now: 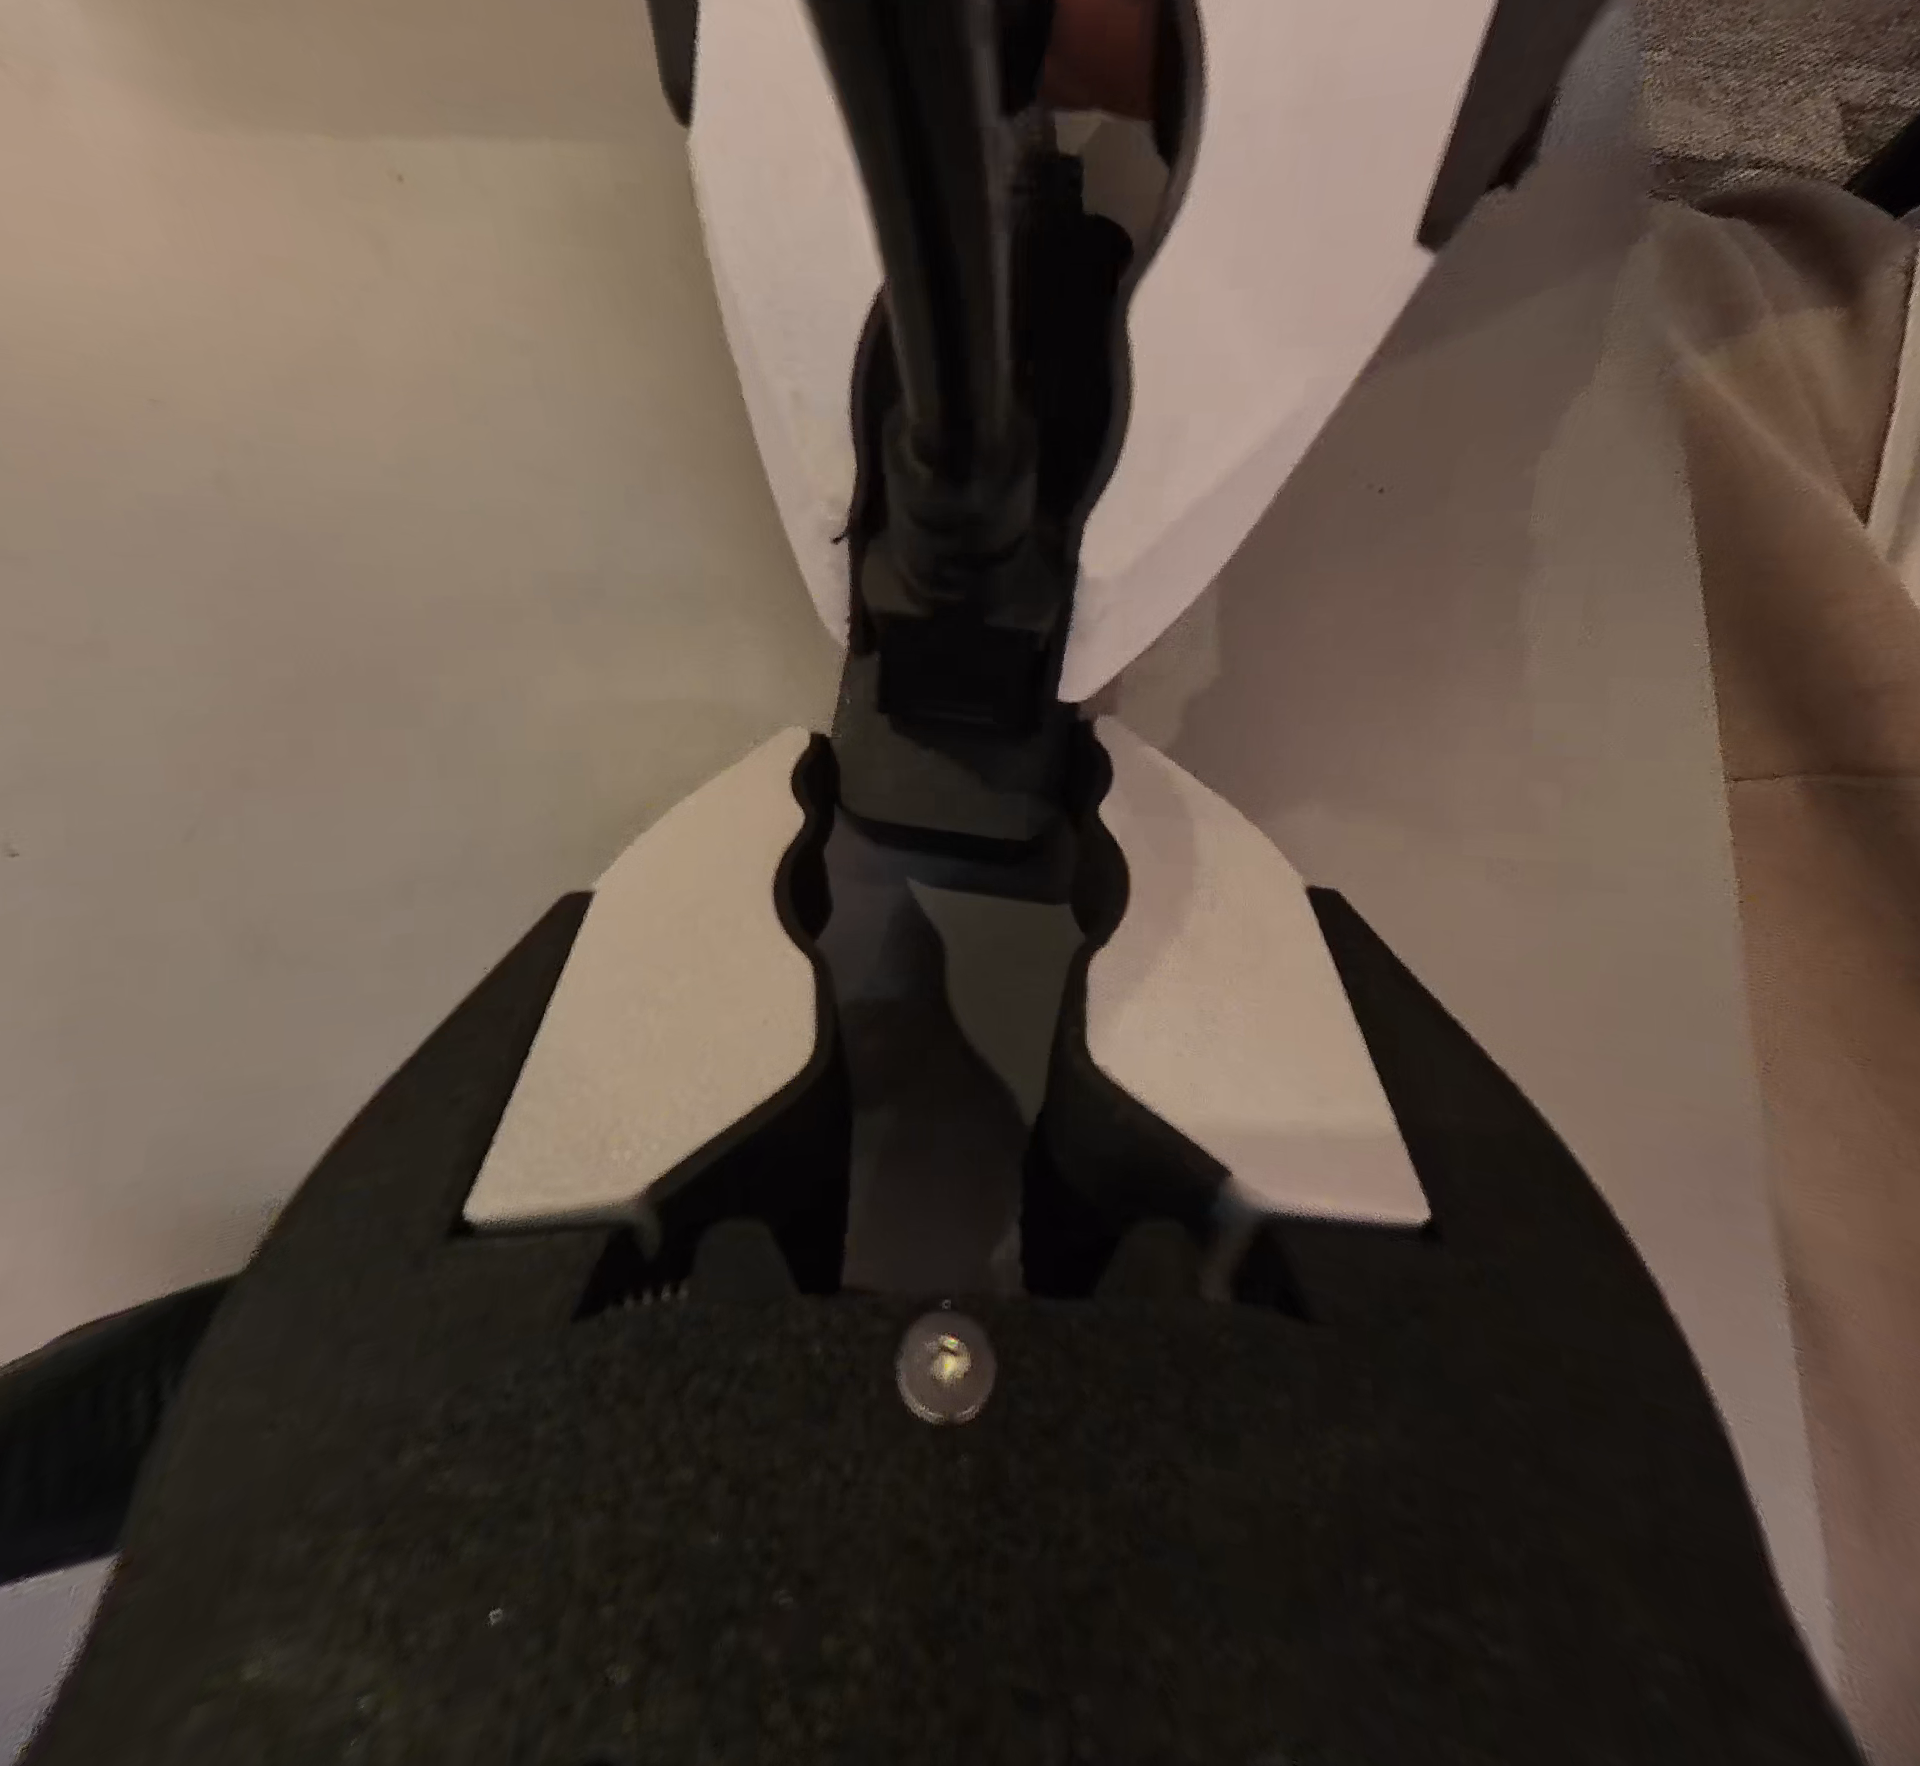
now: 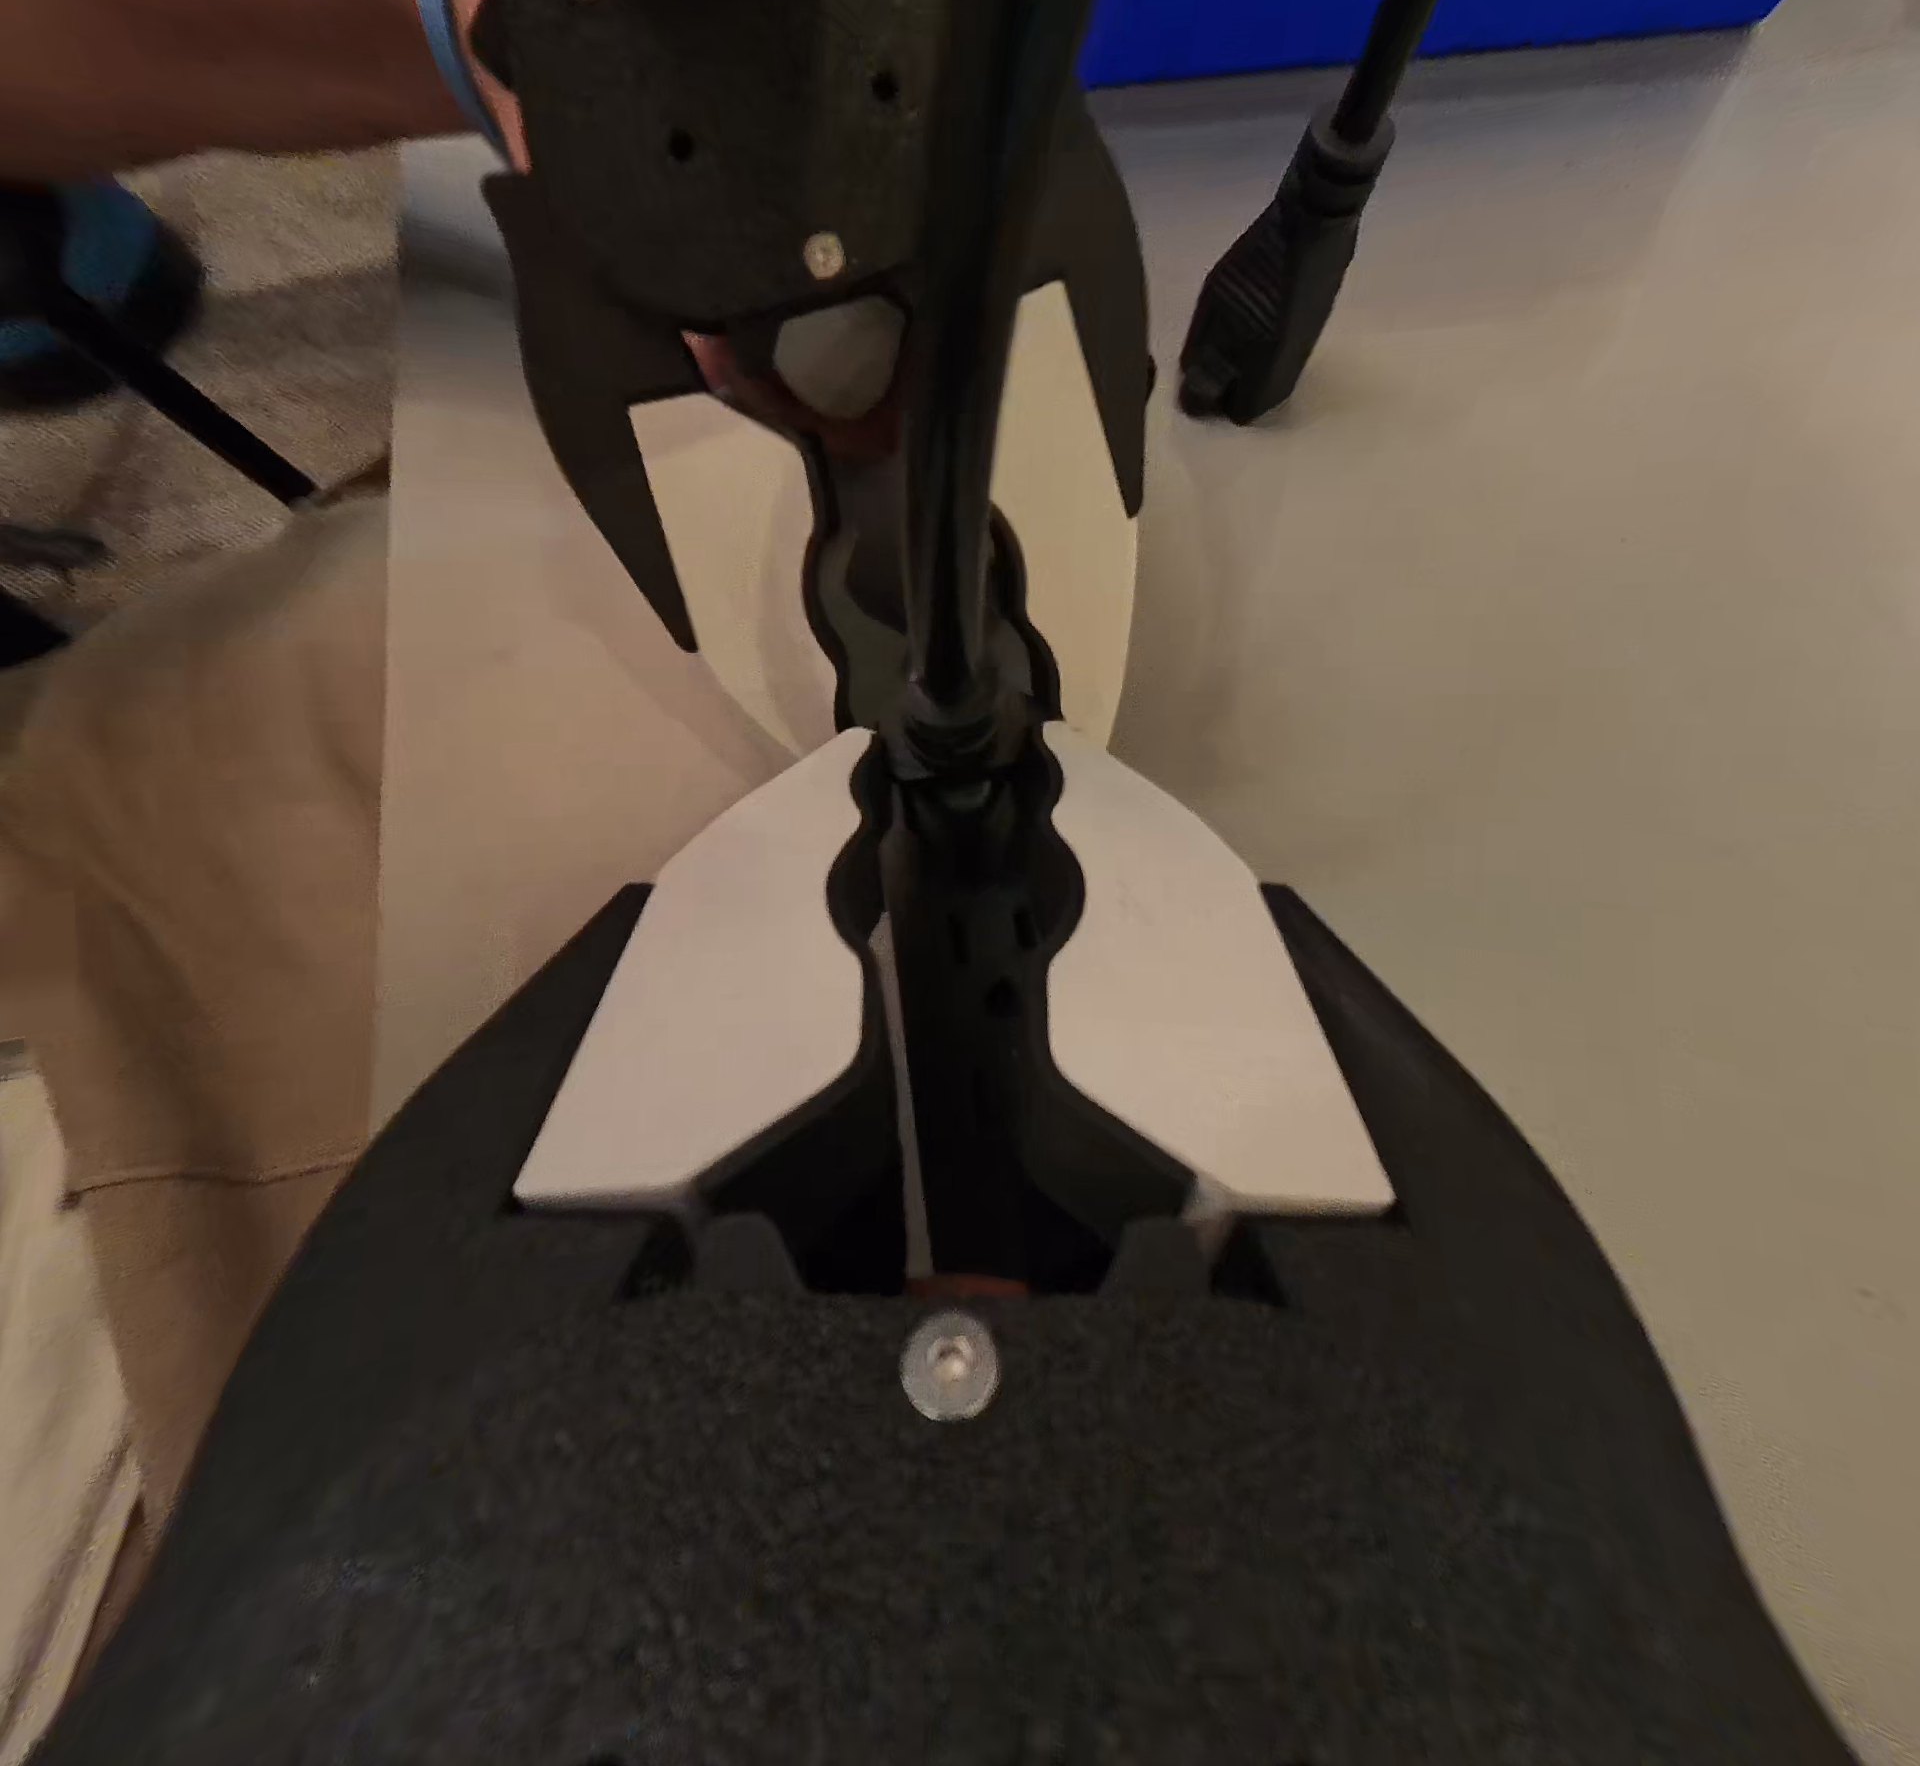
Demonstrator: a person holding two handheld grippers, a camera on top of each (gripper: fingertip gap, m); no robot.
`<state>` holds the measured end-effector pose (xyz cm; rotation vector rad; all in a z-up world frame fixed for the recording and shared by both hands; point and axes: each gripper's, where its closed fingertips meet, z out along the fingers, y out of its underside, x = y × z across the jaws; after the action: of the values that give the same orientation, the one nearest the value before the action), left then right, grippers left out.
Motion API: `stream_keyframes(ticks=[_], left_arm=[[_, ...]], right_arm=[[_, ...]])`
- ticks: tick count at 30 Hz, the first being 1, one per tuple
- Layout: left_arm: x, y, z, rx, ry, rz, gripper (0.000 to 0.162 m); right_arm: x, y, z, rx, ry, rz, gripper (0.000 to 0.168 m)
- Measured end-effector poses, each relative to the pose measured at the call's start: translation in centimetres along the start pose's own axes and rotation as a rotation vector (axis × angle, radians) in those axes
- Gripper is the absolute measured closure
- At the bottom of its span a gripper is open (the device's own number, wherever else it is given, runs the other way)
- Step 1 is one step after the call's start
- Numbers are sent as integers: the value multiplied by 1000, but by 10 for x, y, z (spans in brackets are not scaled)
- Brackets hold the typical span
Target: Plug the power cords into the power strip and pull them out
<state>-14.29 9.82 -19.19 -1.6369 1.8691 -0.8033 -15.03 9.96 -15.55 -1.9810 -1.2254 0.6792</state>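
Two grippers meet tip to tip above the pale cream counter (image 2: pixel 1558 781). Left gripper (image 1: pixel 951 781) is closed tight on a black moulded plug body (image 1: pixel 956 677), its thick black cords (image 1: pixel 935 262) running straight away from the camera. Right gripper (image 2: pixel 956 802) is clamped on a dark slotted block (image 2: pixel 982 947), seemingly the black power strip end; that is a judgement only. Both long axes lie along the fingers, roughly collinear, plug pointing toward the right gripper. A spare black cord connector (image 2: pixel 1273 303) stands well apart, nearer the right gripper. Whether the plug is seated or clear, I cannot tell.
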Motion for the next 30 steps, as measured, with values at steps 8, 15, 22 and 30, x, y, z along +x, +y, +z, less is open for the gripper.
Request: stream_keyframes(ticks=[8,15,22,30], left_arm=[[-3,2,-2,1,3,-1,117],[-4,1,0,-9,-14,-12,117],[-4,0,2,-12,-7,-12,117],[-3,1,2,-15,0,-8,117]], right_arm=[[-1,-5,4,-63,80,-46,144],[6,-4,3,-19,-38,54,144],[5,0,-1,10,-1,39,144],[1,1,-1,-37,67,-10,144]])
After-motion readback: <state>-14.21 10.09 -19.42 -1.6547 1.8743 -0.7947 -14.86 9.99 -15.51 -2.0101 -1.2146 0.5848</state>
